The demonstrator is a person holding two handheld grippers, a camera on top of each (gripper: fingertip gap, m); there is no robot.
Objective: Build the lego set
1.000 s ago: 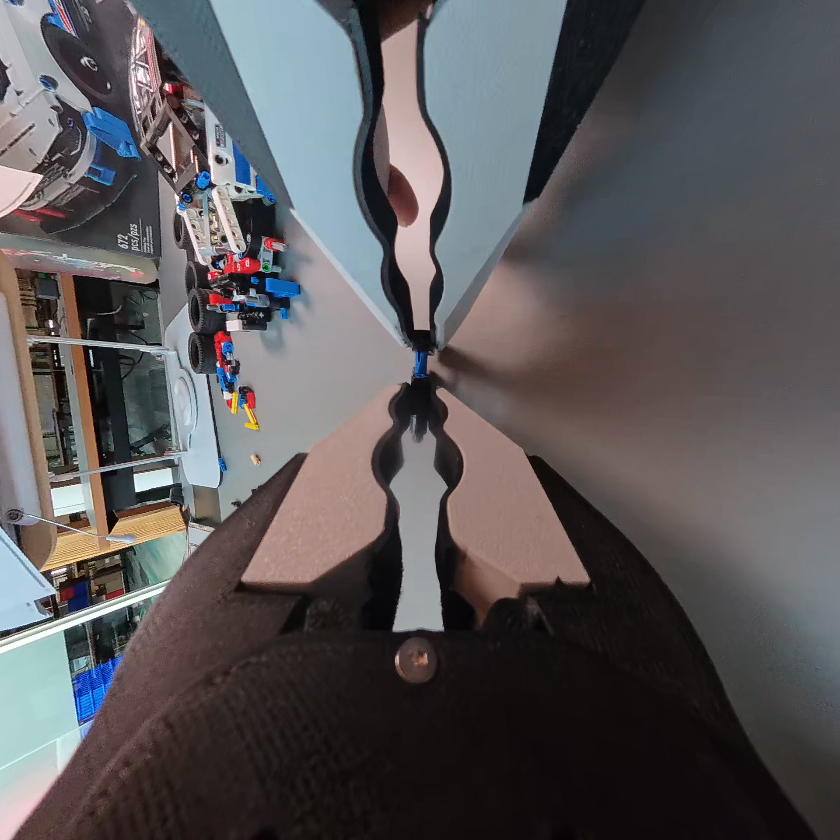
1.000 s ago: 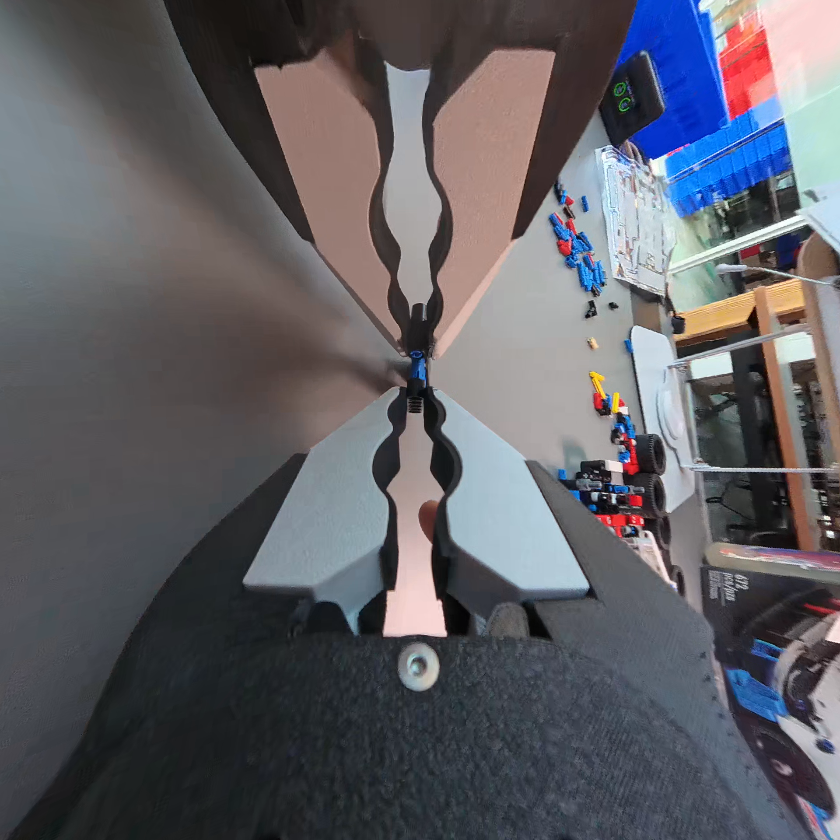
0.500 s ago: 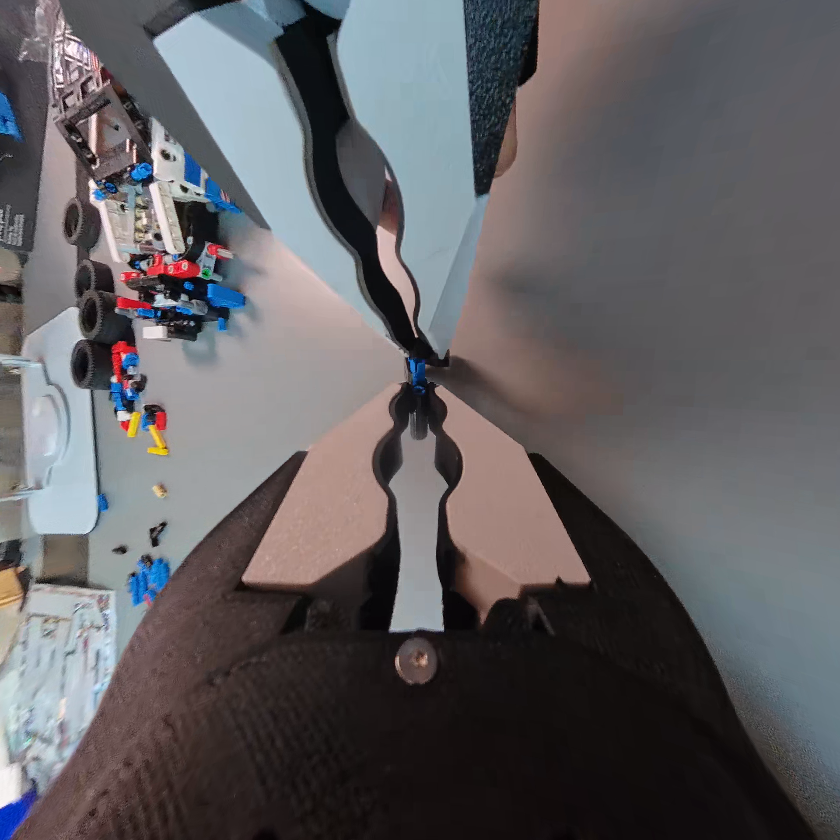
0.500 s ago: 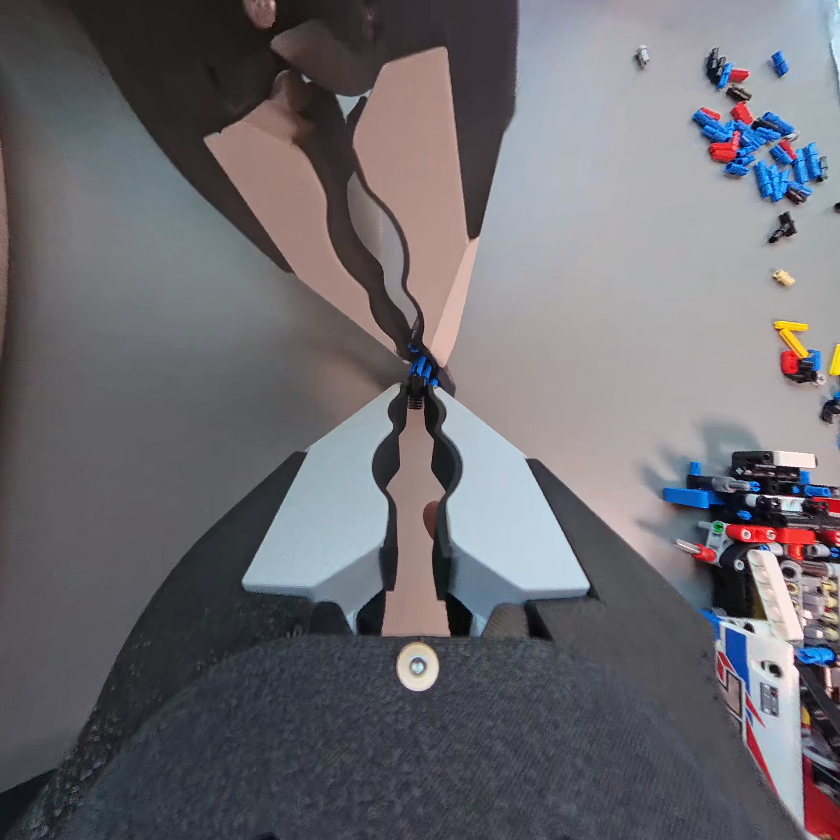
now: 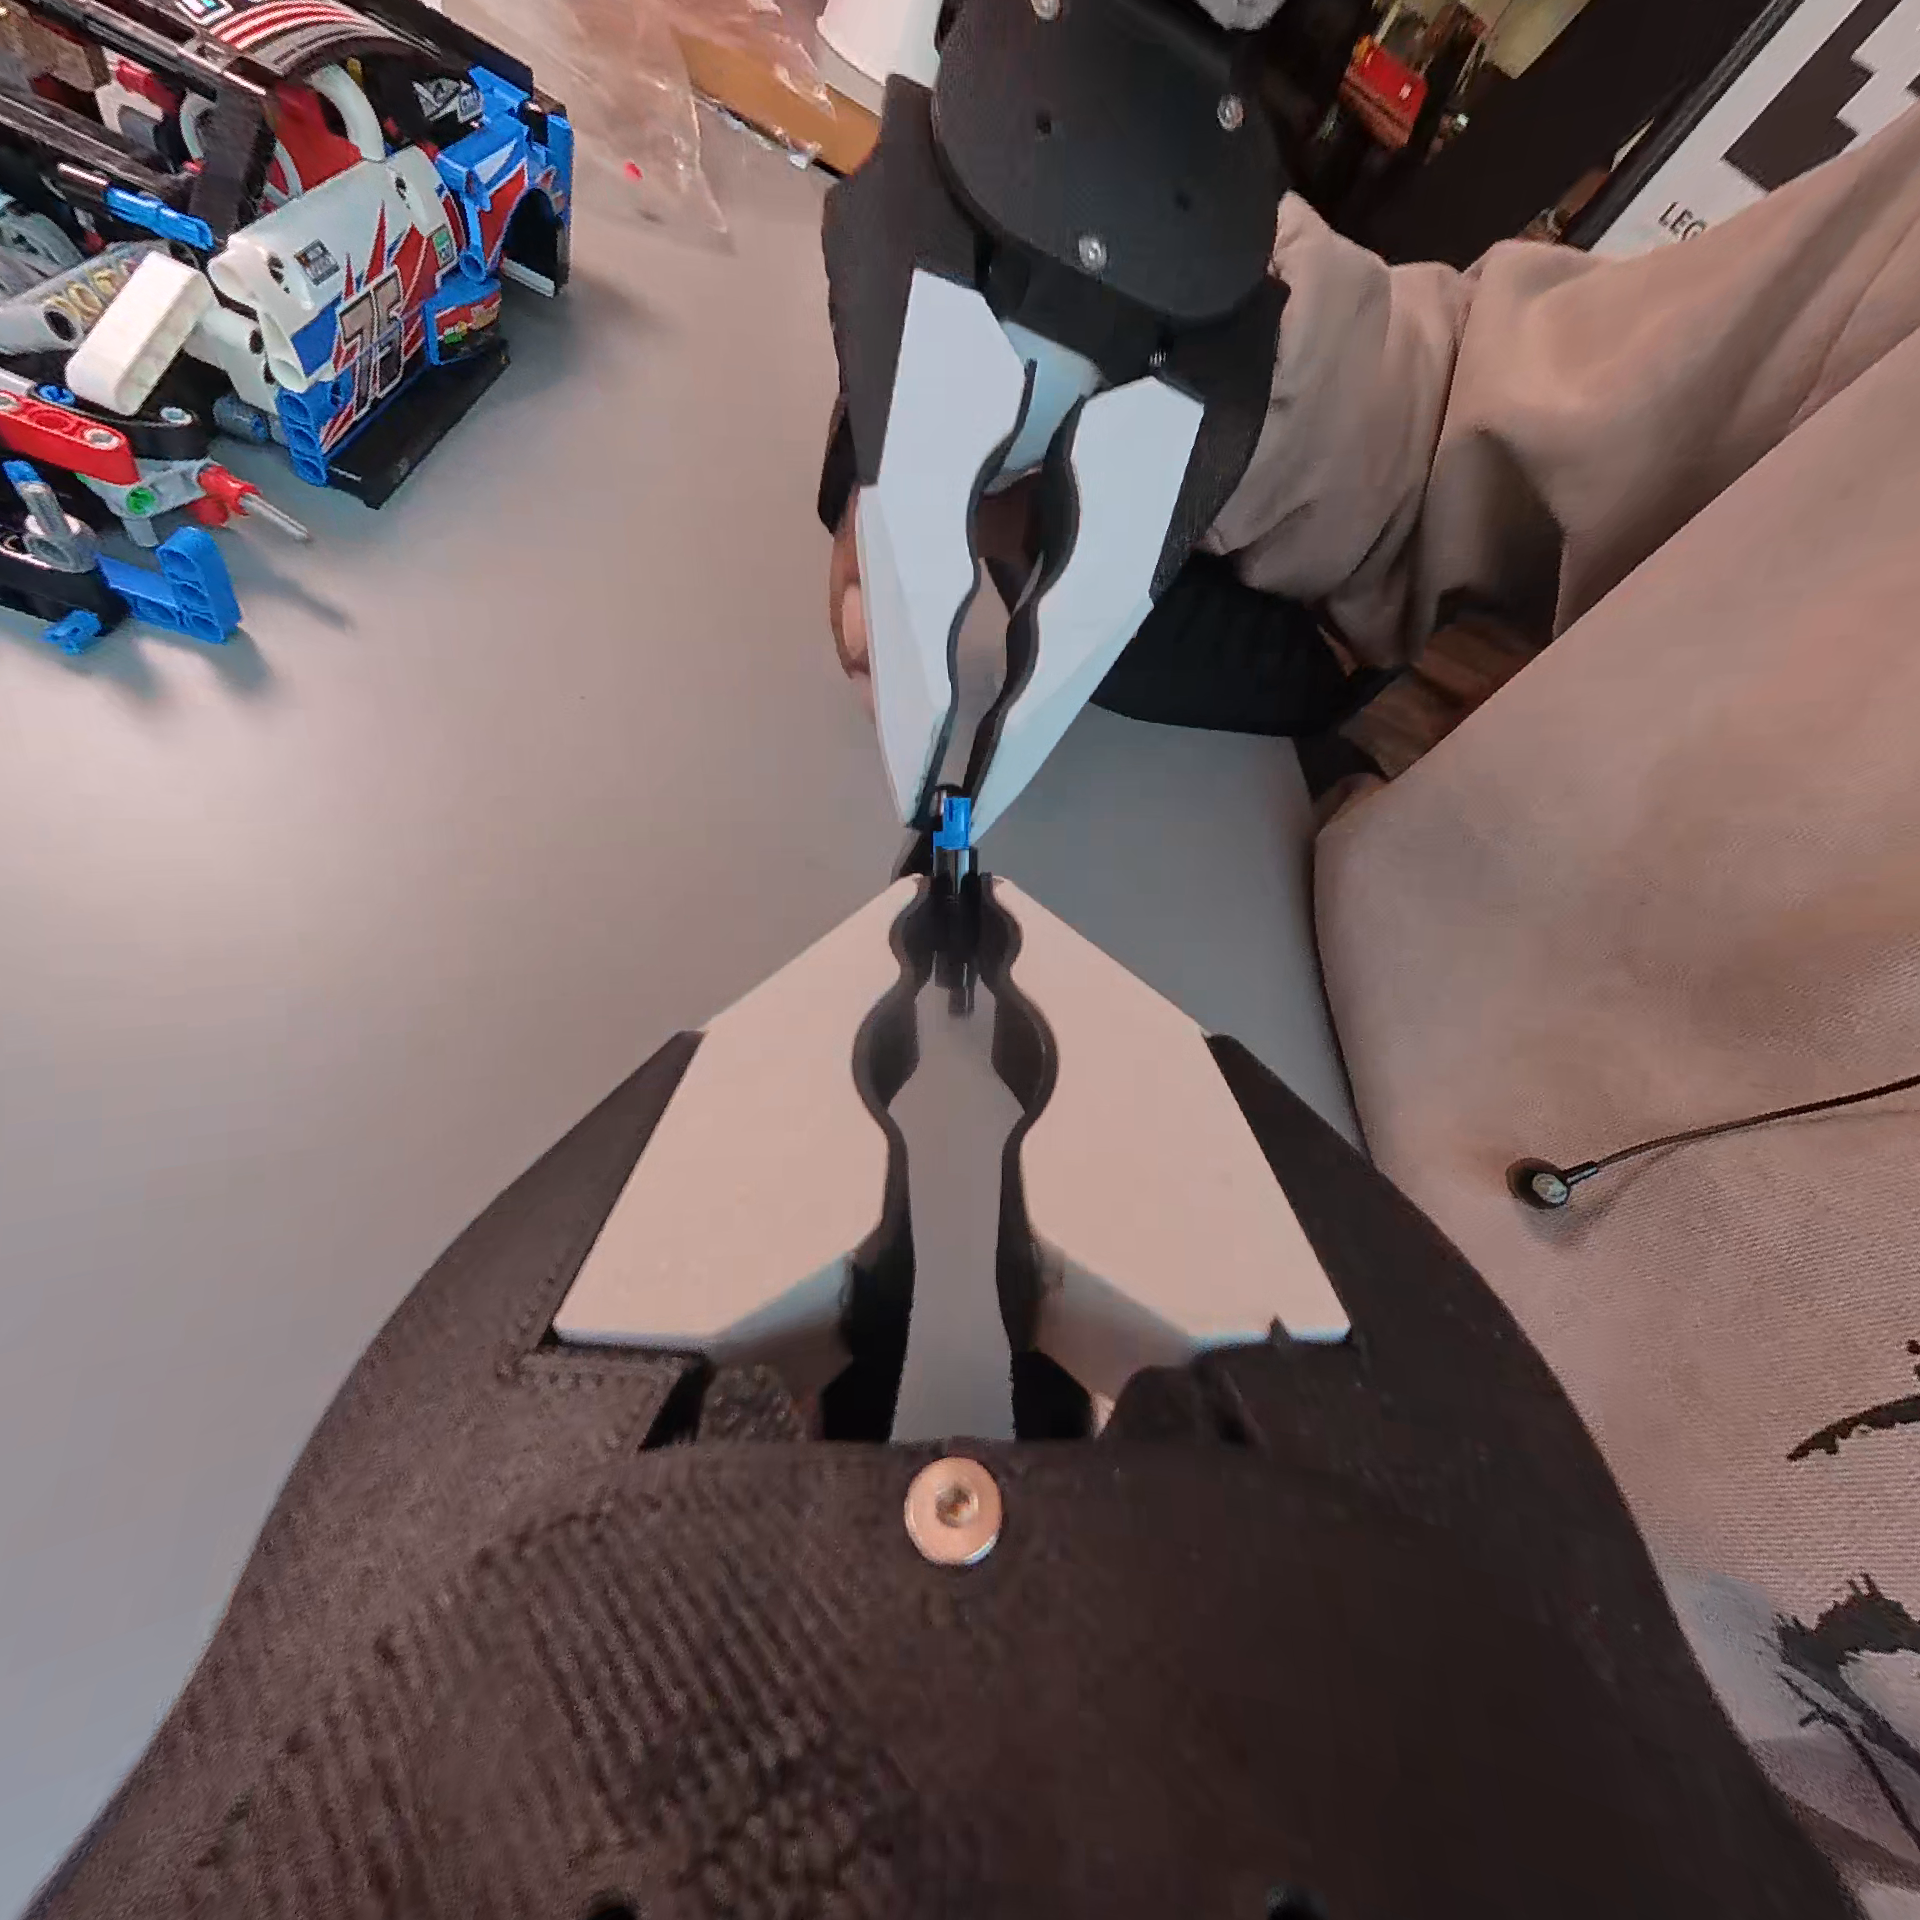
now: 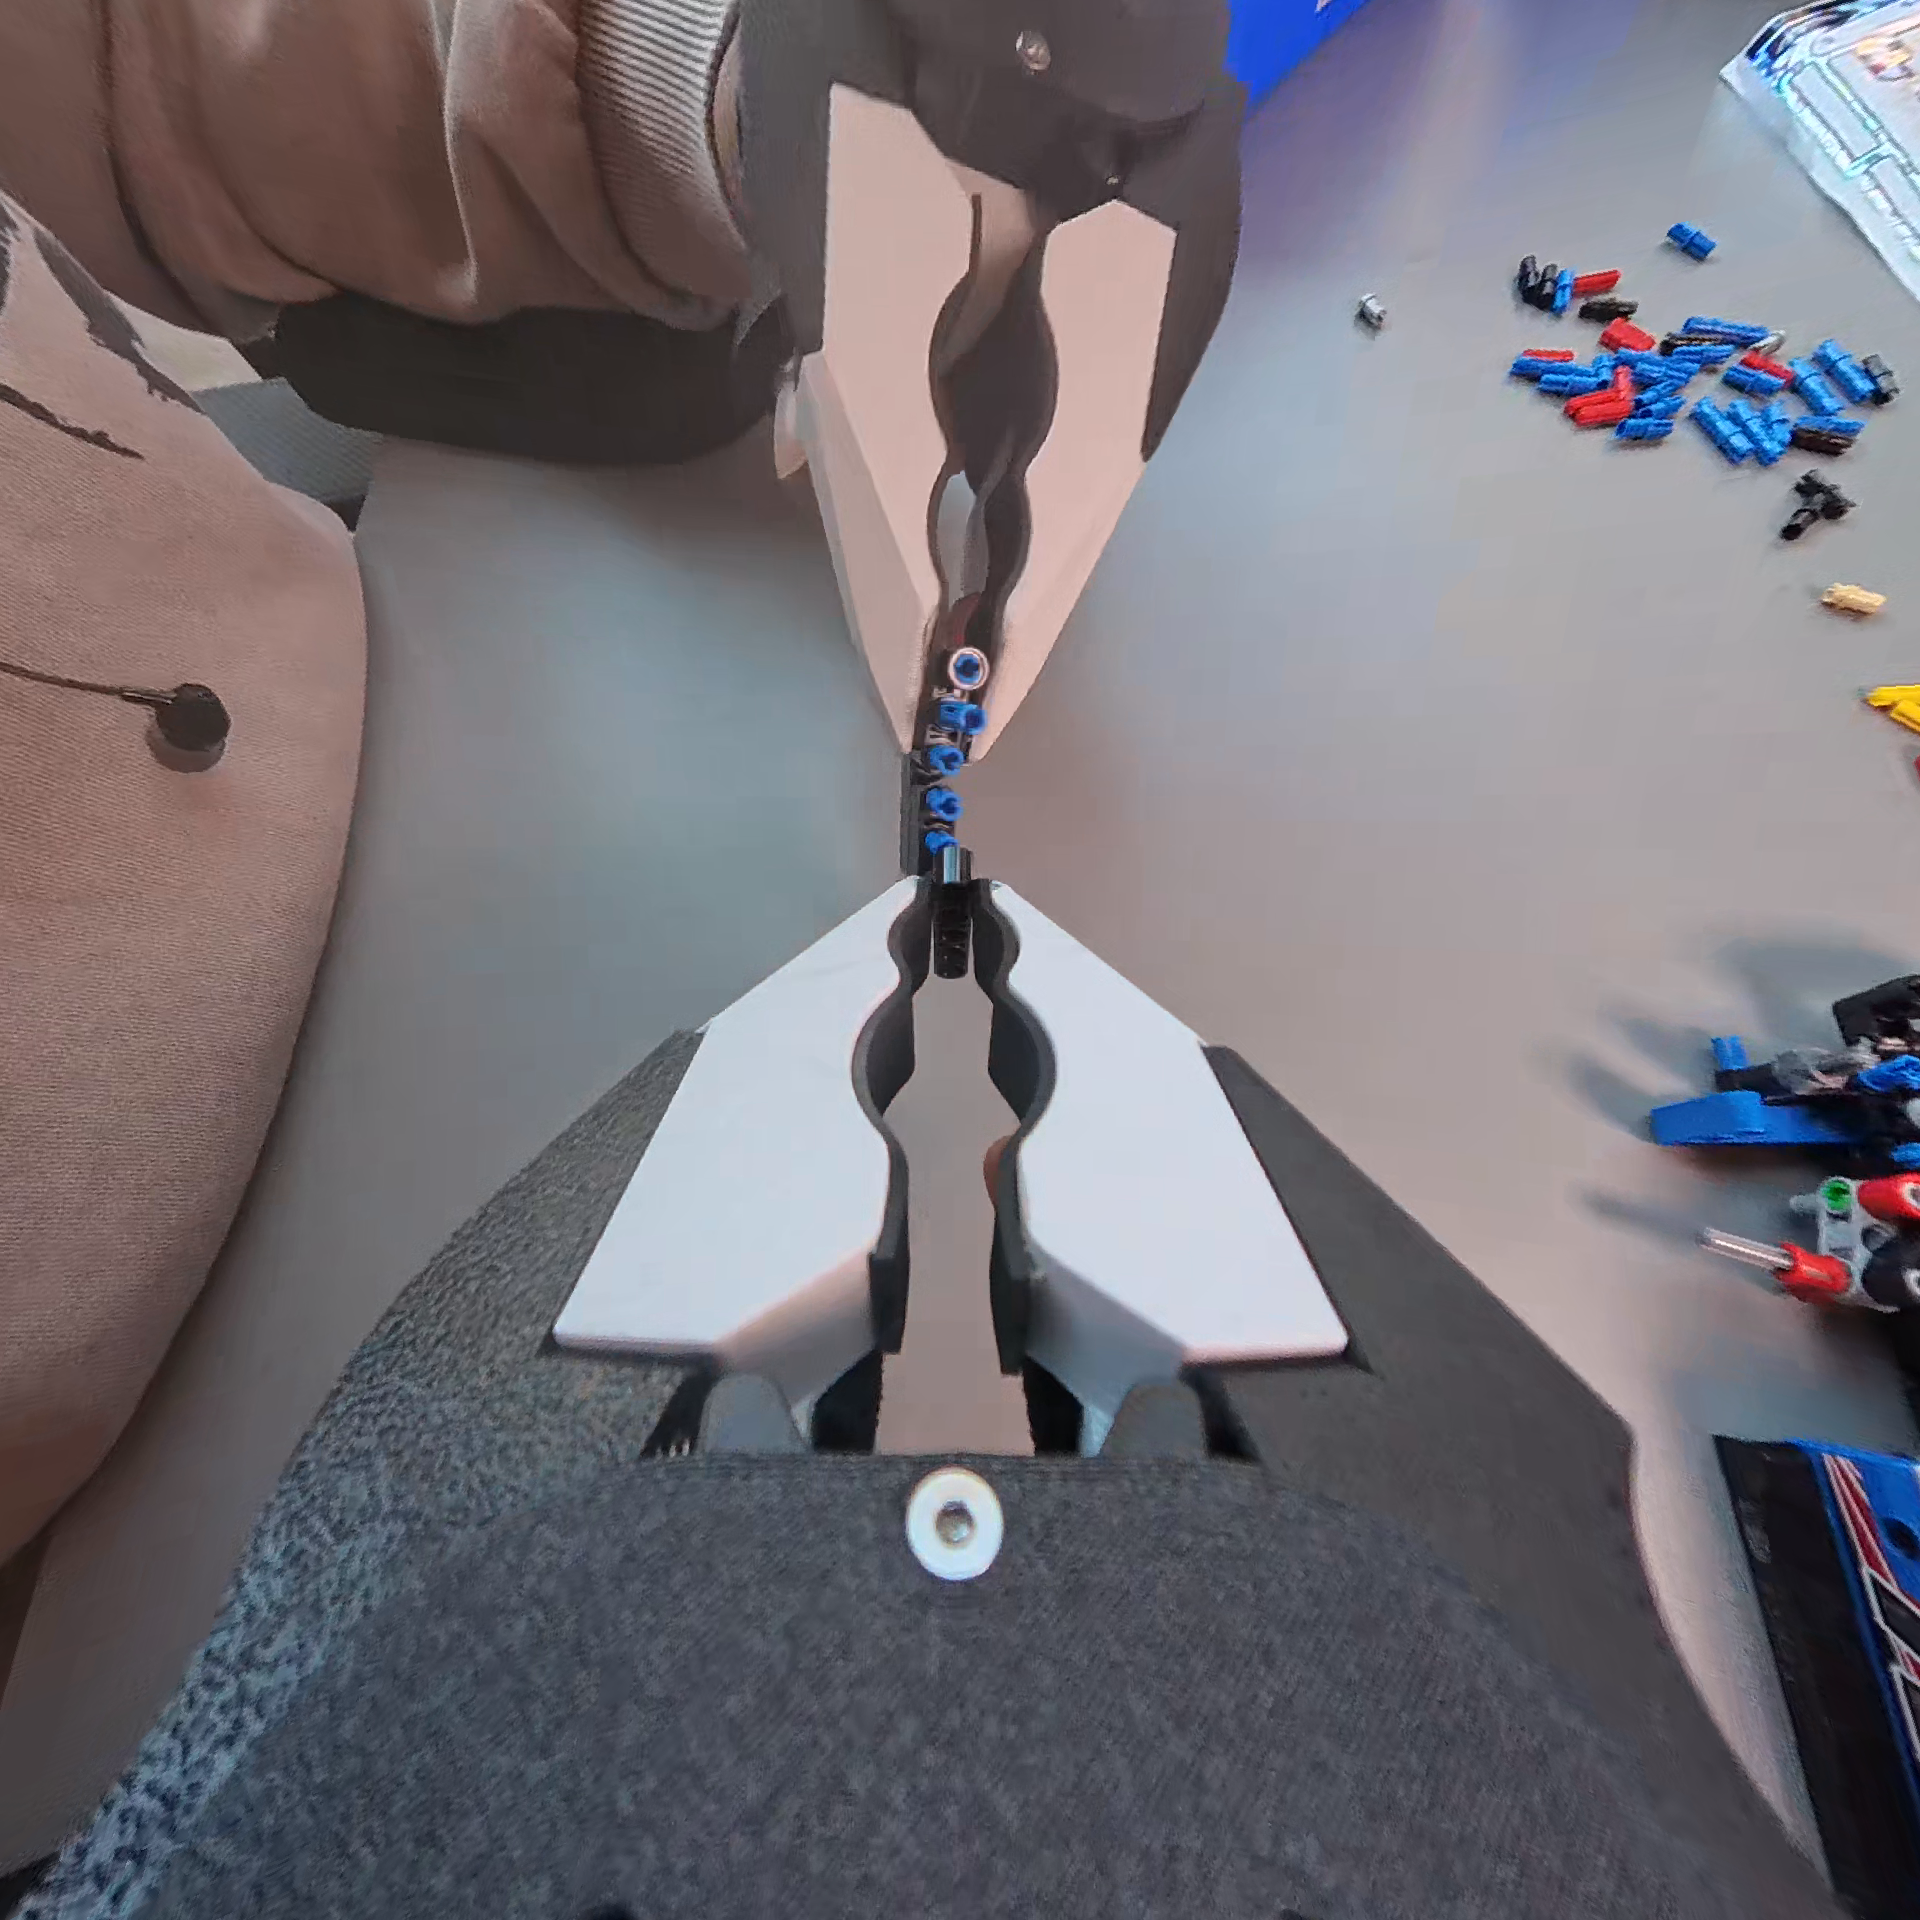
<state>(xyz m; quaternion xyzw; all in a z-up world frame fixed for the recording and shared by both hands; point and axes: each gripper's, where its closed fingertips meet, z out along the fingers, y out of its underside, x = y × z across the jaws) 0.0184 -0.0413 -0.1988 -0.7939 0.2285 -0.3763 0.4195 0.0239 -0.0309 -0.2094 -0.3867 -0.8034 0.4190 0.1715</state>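
Beam (image 6: 940, 774), thin black with blue pins along it, sits dead centre of the right wrist frame, held in the air over the desk (image 6: 1351, 727) between my two tongs. My left tongs (image 6: 951, 727) come down from the top of that frame, closed on the beam's far end. My right tongs (image 6: 948, 894) at centre pinch a short black peg (image 6: 948, 940) whose tip meets the beam's near end. In the left wrist frame my left tongs (image 5: 951, 888) grip the dark beam (image 5: 951, 925) at centre, and my right tongs (image 5: 951, 805) reach down from the top to a blue pin (image 5: 951, 816). Car (image 5: 260, 260), part-built, white, blue and red, fills the upper left there. Loose blue, red and black pieces (image 6: 1704, 379) lie in the upper right of the right wrist frame, a yellow bit (image 6: 1896, 696) at the right edge. Beige sleeve (image 5: 1455, 416) at upper right in the left wrist frame.
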